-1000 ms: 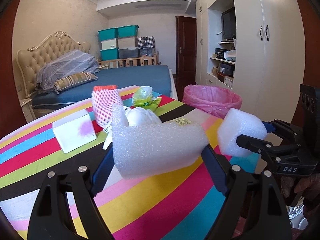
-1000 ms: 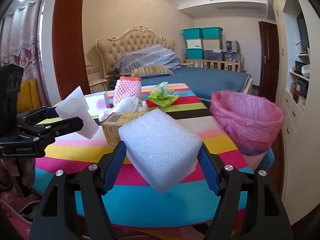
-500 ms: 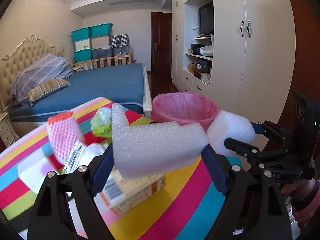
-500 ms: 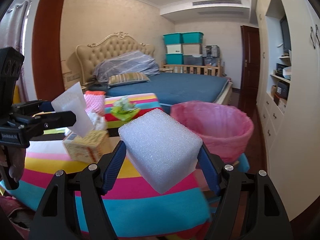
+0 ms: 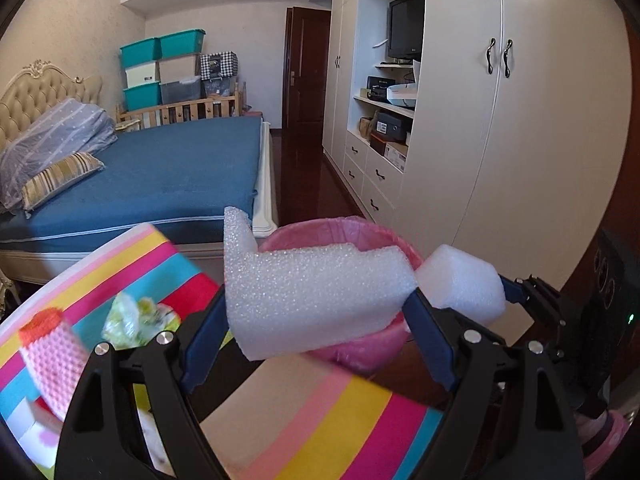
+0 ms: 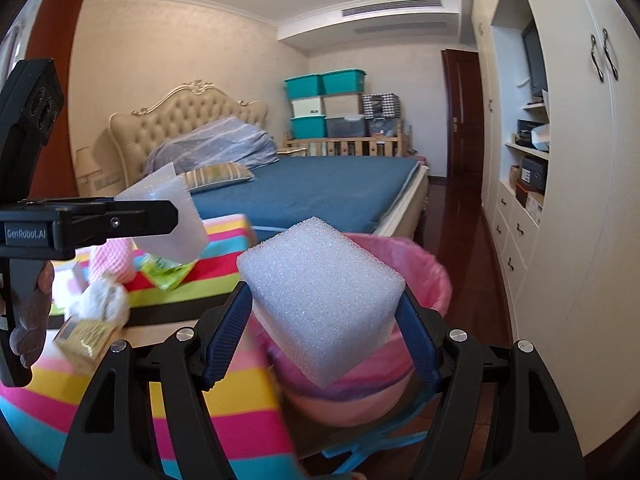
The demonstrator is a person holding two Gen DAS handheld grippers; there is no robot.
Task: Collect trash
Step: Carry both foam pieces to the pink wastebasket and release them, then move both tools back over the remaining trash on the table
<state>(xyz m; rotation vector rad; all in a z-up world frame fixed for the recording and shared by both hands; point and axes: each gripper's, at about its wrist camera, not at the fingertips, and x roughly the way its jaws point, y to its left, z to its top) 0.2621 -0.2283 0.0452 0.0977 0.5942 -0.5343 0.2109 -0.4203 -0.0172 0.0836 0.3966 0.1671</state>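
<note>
My left gripper (image 5: 316, 320) is shut on an L-shaped white foam piece (image 5: 304, 292), held in the air in front of the pink-lined trash bin (image 5: 360, 354). My right gripper (image 6: 324, 324) is shut on a white foam block (image 6: 320, 296), held just over the near rim of the bin (image 6: 432, 280). The foam block also shows in the left wrist view (image 5: 460, 284), to the right of the L-shaped piece. The L-shaped piece shows in the right wrist view (image 6: 172, 216), to the left above the table.
The striped table (image 5: 320, 424) carries a pink foam net (image 5: 56, 360), a green wrapper (image 5: 132, 320), a white crumpled wad (image 6: 102, 300) and a yellow box (image 6: 86, 334). A bed (image 5: 160, 176) stands behind. White wardrobes (image 5: 520, 140) line the right wall.
Both grippers have swung right, away from the table and toward the bin, each still holding its foam. The bin now sits right behind and under the foam pieces.
</note>
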